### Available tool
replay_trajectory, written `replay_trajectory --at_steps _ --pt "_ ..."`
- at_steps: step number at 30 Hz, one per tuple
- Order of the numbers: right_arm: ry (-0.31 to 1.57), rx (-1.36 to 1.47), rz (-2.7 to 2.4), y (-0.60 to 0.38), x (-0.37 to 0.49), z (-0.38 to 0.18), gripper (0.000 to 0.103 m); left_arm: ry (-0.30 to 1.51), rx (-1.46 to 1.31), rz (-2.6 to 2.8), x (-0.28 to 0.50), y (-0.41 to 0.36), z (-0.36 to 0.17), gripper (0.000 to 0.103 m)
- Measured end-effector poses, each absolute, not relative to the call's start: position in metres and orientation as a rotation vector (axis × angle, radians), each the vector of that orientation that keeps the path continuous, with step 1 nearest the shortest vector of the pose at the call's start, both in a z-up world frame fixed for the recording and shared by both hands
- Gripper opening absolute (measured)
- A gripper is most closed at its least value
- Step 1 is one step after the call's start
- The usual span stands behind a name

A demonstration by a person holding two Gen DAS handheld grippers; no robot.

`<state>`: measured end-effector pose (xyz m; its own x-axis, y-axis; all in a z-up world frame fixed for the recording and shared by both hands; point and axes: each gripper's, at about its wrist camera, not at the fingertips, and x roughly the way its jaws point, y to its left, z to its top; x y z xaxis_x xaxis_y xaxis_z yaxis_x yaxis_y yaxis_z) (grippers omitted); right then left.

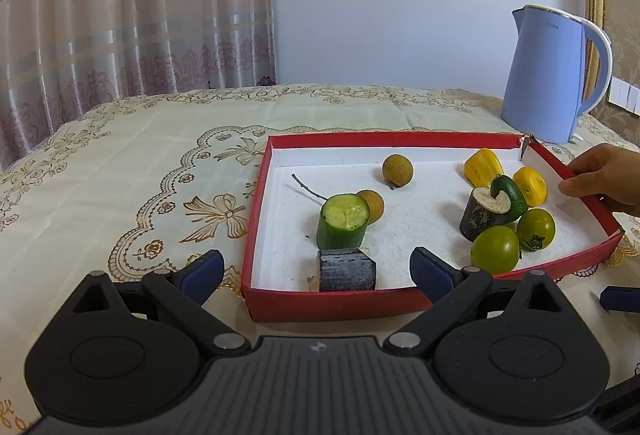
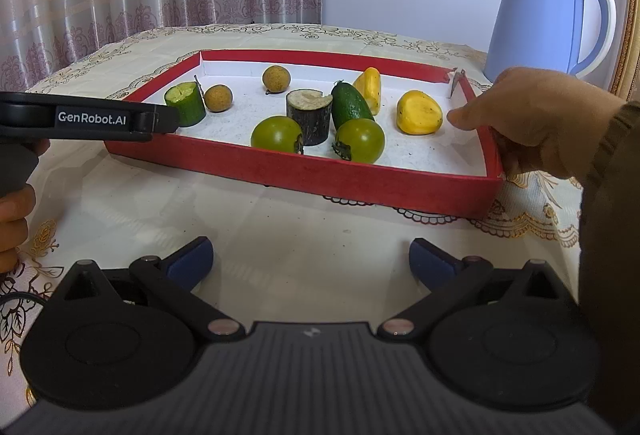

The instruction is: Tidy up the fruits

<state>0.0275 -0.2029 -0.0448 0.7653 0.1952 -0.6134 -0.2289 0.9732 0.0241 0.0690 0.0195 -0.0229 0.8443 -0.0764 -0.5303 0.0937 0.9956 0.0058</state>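
We see table (image 1: 120,163) across frame, blue kettle (image 1: 548,75) upper right. Red tray (image 1: 328,305) mid-frame, bare hand (image 2: 548,123) gripping its right rim. Inside tray: green tomatoes (image 2: 276,133), yellow fruits (image 2: 419,113), cucumber stub (image 1: 343,221), longans (image 1: 397,169). Left gripper (image 1: 316,271) spread wide over tray's near edge, empty. Right gripper (image 2: 310,261) spread wide, empty, above table.

Both jaws are spread wide, nothing between them. The left hand-held gripper (image 1: 316,271) is held level and low; same for the right hand-held gripper (image 2: 310,259). A bare hand (image 2: 536,123) is seen far right, fingers curled.
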Motion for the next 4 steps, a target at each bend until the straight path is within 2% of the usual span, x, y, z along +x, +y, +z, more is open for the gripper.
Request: replay_trajectory --at_steps 4 --pt "0.66 -0.053 0.23 -0.2029 0.0276 -0.0448 0.103 0.558 0.034 -0.089 0.069 0.0198 -0.0228 0.1"
